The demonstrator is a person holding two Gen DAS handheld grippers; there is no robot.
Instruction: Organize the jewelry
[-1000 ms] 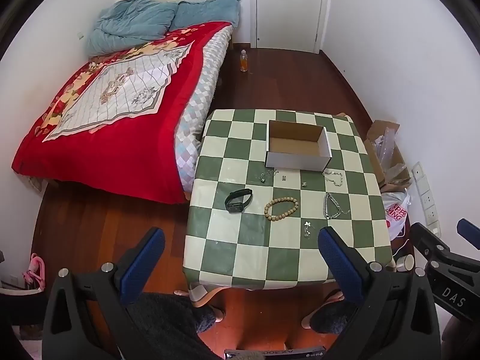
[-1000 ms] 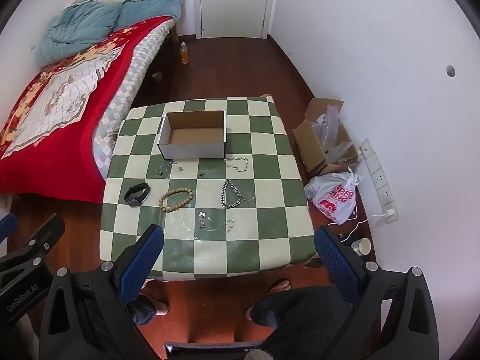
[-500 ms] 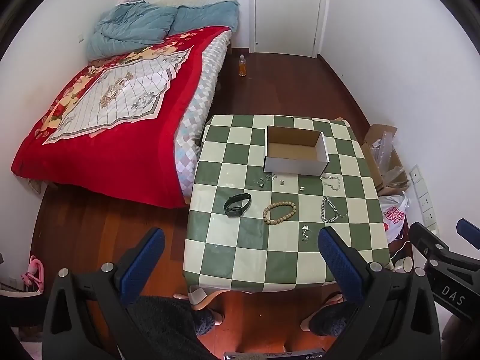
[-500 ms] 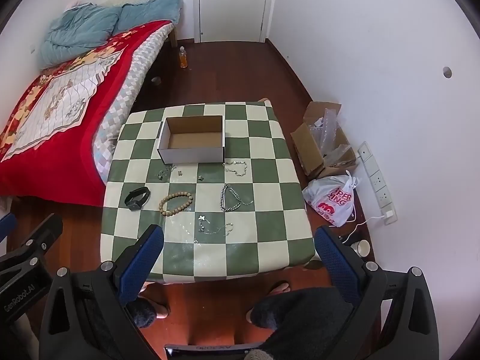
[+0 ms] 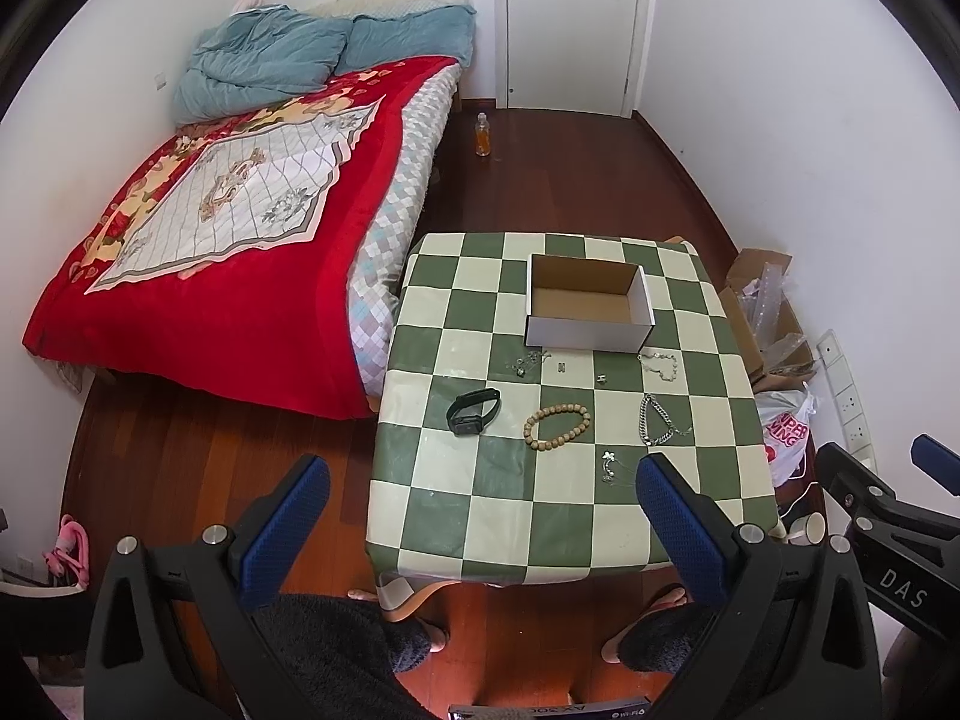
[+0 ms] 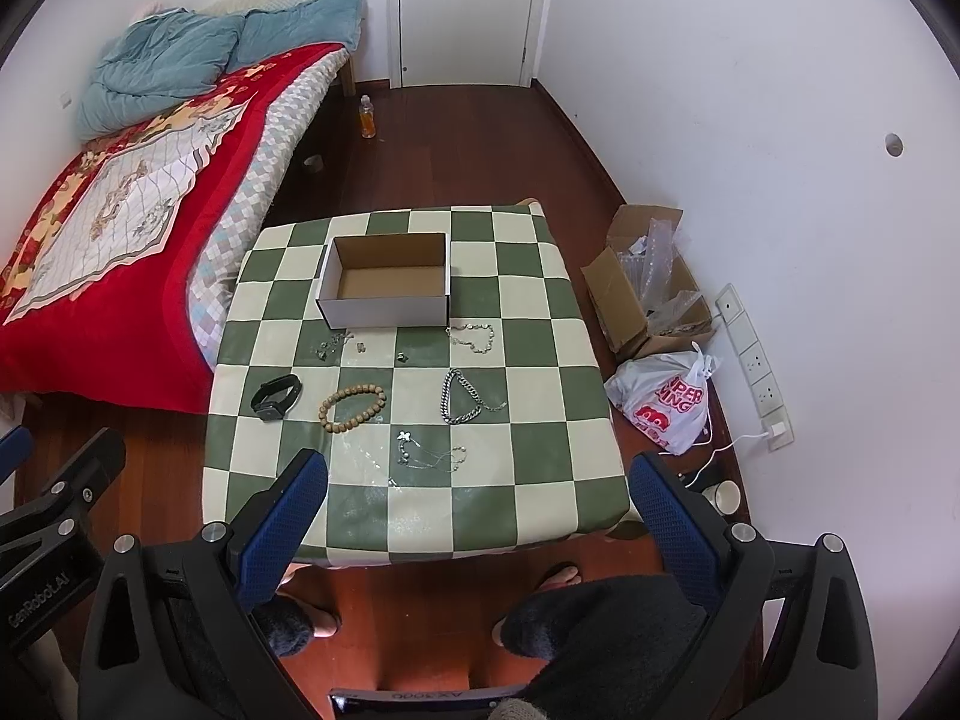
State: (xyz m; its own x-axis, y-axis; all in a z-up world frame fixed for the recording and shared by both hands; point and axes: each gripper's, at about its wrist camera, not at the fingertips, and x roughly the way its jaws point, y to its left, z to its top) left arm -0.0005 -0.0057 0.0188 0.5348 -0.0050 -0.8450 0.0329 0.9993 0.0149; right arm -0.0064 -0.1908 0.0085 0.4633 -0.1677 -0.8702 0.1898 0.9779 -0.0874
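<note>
A bed (image 5: 228,252) under a red quilt fills the left of the room, with blue bedding heaped at its head. Beside it stands the desk (image 5: 420,516) in a green-and-cream checked cloth. An open cardboard box (image 5: 588,324), white outside, sits toward the desk's far edge, nothing inside it. The left gripper (image 5: 480,516) and the right gripper (image 6: 477,510) hang well above the desk's near edge, each with its blue-padded fingers spread wide and nothing between them. On the floor to the right lie an opened carton (image 6: 642,294) of plastic packing and a white printed bag (image 6: 666,408). The jewelry lies loose on the cloth in front of the box: a black wristband (image 5: 474,411) to the left, a wooden bead bracelet (image 5: 557,420) just beside it, a heavy silver chain (image 5: 657,420) further right, a pale bead bracelet (image 5: 660,363) close to the box's right corner, a thin necklace with a small flower charm (image 6: 429,450) nearest the grippers, and a few tiny pieces (image 5: 531,363) too small to identify near the box's front wall
</note>
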